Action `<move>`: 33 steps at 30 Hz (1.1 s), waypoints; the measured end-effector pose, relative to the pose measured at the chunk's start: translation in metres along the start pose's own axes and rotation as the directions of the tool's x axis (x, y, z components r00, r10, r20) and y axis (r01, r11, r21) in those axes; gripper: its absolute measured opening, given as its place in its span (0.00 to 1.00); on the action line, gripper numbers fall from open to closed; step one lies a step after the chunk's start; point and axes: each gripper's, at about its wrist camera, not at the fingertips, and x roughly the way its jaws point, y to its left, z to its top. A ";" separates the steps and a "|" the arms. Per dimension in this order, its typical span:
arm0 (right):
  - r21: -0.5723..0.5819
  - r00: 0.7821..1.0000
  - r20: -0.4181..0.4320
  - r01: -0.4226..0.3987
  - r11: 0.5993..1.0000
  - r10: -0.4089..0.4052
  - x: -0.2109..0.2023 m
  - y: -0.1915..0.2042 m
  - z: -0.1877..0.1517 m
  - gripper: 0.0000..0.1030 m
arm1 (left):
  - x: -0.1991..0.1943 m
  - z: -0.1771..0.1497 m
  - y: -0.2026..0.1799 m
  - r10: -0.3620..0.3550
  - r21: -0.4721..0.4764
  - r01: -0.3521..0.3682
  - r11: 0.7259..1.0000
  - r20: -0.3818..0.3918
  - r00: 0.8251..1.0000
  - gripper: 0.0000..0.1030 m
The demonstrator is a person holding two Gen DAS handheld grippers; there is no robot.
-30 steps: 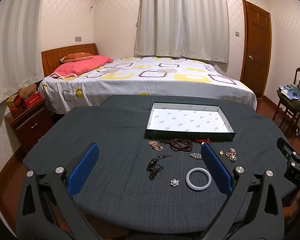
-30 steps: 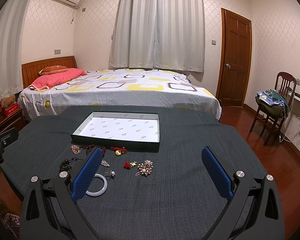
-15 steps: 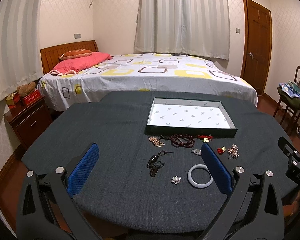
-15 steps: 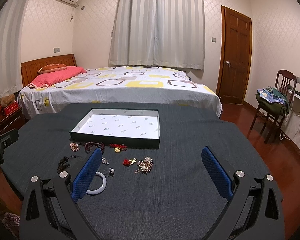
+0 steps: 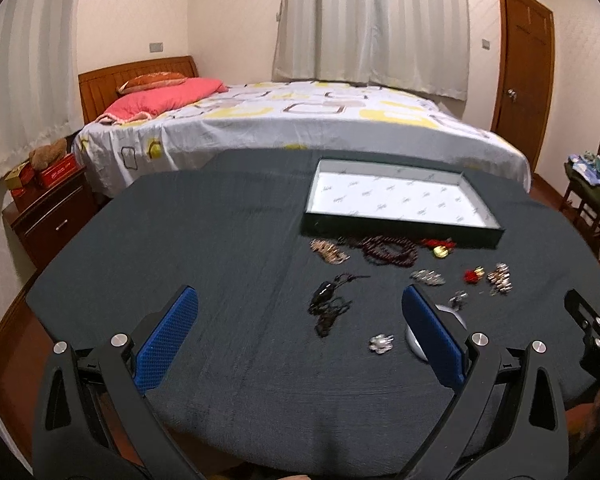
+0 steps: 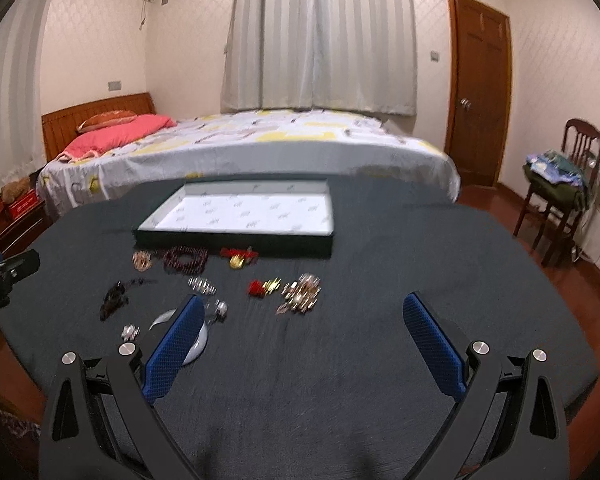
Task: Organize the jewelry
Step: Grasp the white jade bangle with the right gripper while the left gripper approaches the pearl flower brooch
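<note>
Jewelry lies in a loose bunch on the dark, rough cloth of the table (image 5: 220, 240), just in front of a flat box (image 5: 400, 236) with dark walls and white paper inside. Nothing sits in the box. Dark red beads (image 5: 388, 250) curl near its wall. A smooth white ring (image 6: 198, 346) peeks out behind a blue bumpy finger. The left gripper (image 5: 300, 330) and right gripper (image 6: 300, 330) both have jaws spread wide, holding nothing.

I see bare table (image 6: 380, 360) ahead of my right tool (image 6: 308, 340); scattered jewelry (image 6: 300, 292) crowds the left, and the tray (image 6: 236, 240) walls off the far side.
</note>
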 end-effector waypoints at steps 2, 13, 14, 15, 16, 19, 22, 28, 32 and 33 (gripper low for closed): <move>-0.006 1.000 -0.015 -0.017 1.000 0.017 0.007 0.006 -0.007 0.94 | 0.010 -0.001 0.005 0.000 -0.006 0.000 1.000 -0.021 1.000 0.97; -0.075 0.993 -0.068 -0.106 0.992 0.101 0.043 0.057 -0.026 0.93 | 0.042 -0.011 0.032 0.017 -0.040 -0.021 0.999 -0.095 0.995 0.97; -0.078 0.991 -0.078 -0.111 0.991 0.105 0.047 0.062 -0.026 0.93 | 0.044 -0.012 0.036 0.018 -0.049 -0.023 0.999 -0.100 0.995 0.97; -0.079 0.990 -0.087 -0.116 0.990 0.109 0.051 0.065 -0.026 0.93 | 0.046 -0.012 0.039 0.018 -0.058 -0.024 0.998 -0.107 0.994 0.97; -0.077 0.989 -0.099 -0.118 0.990 0.110 0.056 0.070 -0.026 0.93 | 0.049 -0.012 0.042 0.017 -0.067 -0.025 0.997 -0.114 0.993 0.97; -0.070 0.986 -0.125 -0.120 0.990 0.110 0.069 0.078 -0.025 0.93 | 0.055 -0.012 0.053 0.000 -0.113 -0.016 0.993 -0.137 0.991 0.97; -0.077 0.981 -0.160 -0.119 0.990 0.105 0.081 0.088 -0.025 0.93 | 0.060 -0.013 0.061 -0.020 -0.164 -0.006 0.986 -0.155 0.988 0.97; -0.098 0.971 -0.222 -0.116 0.988 0.092 0.097 0.105 -0.027 0.93 | 0.063 -0.014 0.067 -0.033 -0.201 -0.001 0.980 -0.165 0.986 0.97; -0.122 0.959 -0.269 -0.120 0.985 0.084 0.105 0.109 -0.030 0.83 | 0.065 -0.015 0.065 -0.038 -0.210 0.001 0.978 -0.173 0.984 0.97; -0.112 0.953 -0.284 -0.144 0.983 0.107 0.107 0.109 -0.032 0.70 | 0.065 -0.015 0.065 -0.040 -0.212 0.002 0.977 -0.176 0.984 0.97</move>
